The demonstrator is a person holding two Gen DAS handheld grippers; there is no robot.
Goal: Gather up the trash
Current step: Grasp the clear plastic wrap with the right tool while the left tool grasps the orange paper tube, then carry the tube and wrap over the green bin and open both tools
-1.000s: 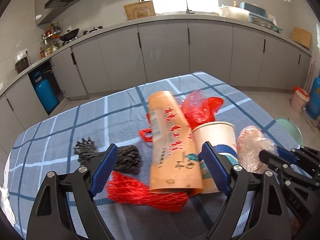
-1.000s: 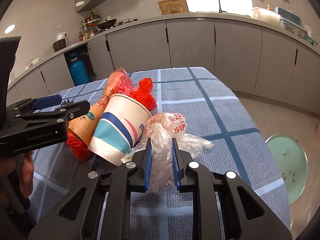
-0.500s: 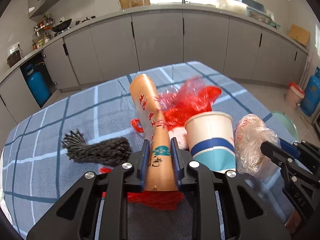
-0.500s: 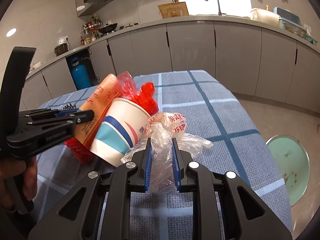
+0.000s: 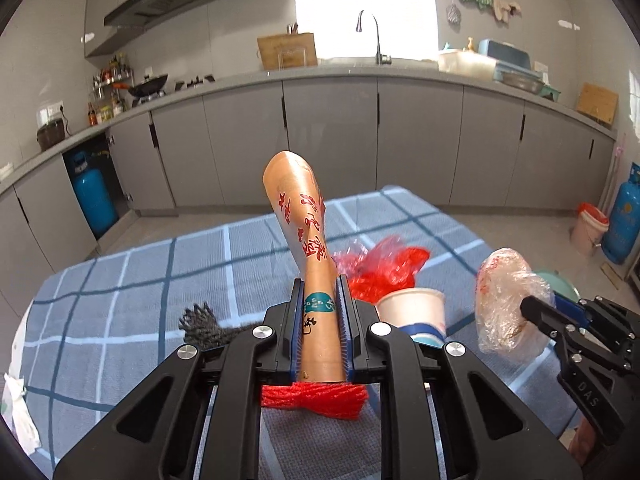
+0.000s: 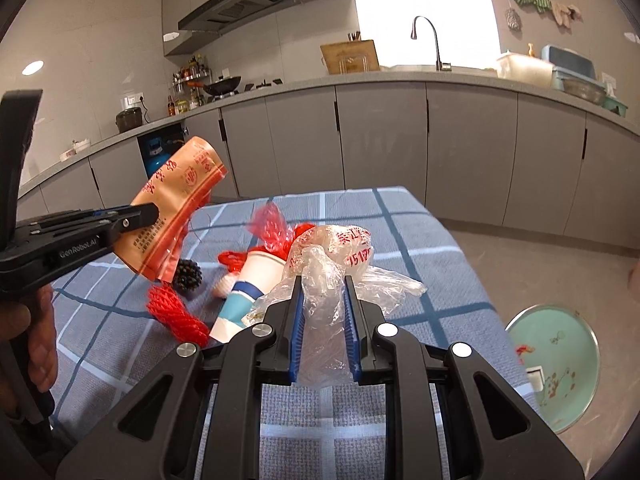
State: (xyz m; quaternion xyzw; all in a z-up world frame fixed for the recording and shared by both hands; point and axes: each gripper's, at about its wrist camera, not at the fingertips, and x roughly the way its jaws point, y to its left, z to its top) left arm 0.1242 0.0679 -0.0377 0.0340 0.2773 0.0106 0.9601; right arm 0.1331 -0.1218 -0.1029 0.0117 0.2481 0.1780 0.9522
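My left gripper (image 5: 320, 284) has its jaws closing on the lower end of an orange pouch with red writing (image 5: 298, 208). The pads press it and it stands lifted and tilted above the table; the right wrist view shows the pouch (image 6: 180, 196) clear of the cloth. My right gripper (image 6: 323, 280) is shut on a crumpled clear plastic bag (image 6: 340, 248), held just above the table. On the blue checked cloth (image 5: 120, 300) lie a paper cup (image 6: 248, 280) on its side, a red net (image 5: 316, 398), a red plastic bag (image 5: 384, 264) and a black net (image 5: 200, 326).
Grey kitchen cabinets (image 5: 328, 140) run behind the table. A teal round tray (image 6: 556, 360) lies on the floor to the right. Blue gas cylinders (image 5: 94, 196) (image 5: 622, 220) and a bucket (image 5: 590, 228) stand by the walls. A hand (image 6: 36, 332) holds the left gripper.
My left gripper shut on the orange pouch and raised it off the table, tipping it upright. My right gripper rose a little with the clear bag.
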